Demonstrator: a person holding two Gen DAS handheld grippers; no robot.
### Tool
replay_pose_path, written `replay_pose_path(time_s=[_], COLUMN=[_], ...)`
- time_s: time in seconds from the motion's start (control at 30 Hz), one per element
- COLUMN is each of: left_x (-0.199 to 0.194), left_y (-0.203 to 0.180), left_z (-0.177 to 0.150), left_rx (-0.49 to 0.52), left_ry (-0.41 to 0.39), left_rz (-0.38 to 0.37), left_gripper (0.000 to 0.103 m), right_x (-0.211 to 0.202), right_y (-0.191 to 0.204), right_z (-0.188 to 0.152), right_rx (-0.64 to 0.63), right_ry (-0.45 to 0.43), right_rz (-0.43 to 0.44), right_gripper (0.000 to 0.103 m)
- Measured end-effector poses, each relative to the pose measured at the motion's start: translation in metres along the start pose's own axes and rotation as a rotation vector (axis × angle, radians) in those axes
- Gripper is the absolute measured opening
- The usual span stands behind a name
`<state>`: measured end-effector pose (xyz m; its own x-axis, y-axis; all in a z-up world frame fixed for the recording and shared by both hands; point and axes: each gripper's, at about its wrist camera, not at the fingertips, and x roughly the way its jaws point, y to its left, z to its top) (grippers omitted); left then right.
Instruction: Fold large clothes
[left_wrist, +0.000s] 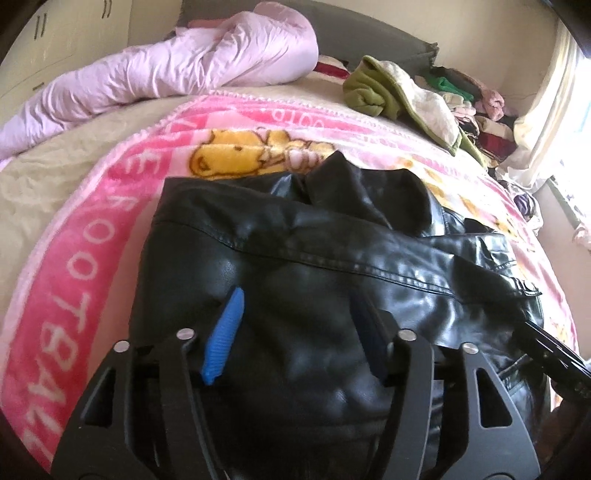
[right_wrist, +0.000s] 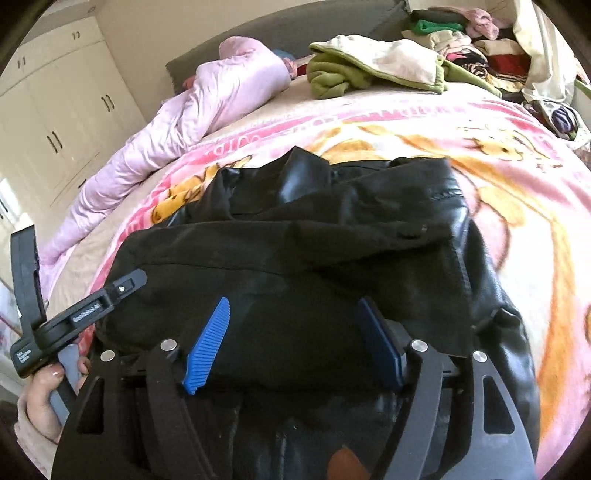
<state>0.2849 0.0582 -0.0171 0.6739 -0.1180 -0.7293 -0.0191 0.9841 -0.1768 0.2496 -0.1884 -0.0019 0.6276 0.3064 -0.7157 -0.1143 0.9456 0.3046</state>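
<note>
With each hand-held gripper (left_wrist: 299, 328) (right_wrist: 295, 343) spread wide and holding nothing above the black leather jacket (left_wrist: 332, 258), I would pinch the near hem at both sides evenly before folding it toward the bed's (left_wrist: 55, 195) far edge.

Bed (left_wrist: 44, 177), pink cartoon blanket (left_wrist: 74, 280), black leather jacket (left_wrist: 295, 258), lilac duvet (left_wrist: 166, 70), green fleece (left_wrist: 373, 92)

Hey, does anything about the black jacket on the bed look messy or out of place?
Yes. The black leather jacket is folded unevenly: its collar end is bunched and sticks up toward the headboard.
</note>
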Motion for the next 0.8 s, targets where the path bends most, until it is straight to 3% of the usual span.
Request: replay_pose_path(time_s=[0.07, 0.23, 0.5, 0.8], left_x=[-0.004, -0.009, 0.004, 0.009], left_y=[-0.004, -0.006, -0.016, -0.009], left_z=[-0.001, -0.009, -0.035, -0.038], left_rx=[0.02, -0.001, 0.099, 0.067], left_ry=[-0.012, 0.028, 0.101, 0.109], left_rz=[0.024, -0.032, 0.041, 0.005], left_gripper=[0.057, 0.057, 0.058, 0.059], right_x=[-0.004, -0.008, 0.001, 0.02], right_y=[-0.001, 0.002, -0.001, -0.011], right_z=[-0.002, -0.005, -0.013, -0.024], right_rx=[-0.001, -0.012, 0.006, 0.056], right_ry=[-0.002, 0.002, 0.05, 0.119], right_rz=[-0.007, -0.016, -0.041, -0.045], right_gripper=[0.072, 0.073, 0.073, 0.073])
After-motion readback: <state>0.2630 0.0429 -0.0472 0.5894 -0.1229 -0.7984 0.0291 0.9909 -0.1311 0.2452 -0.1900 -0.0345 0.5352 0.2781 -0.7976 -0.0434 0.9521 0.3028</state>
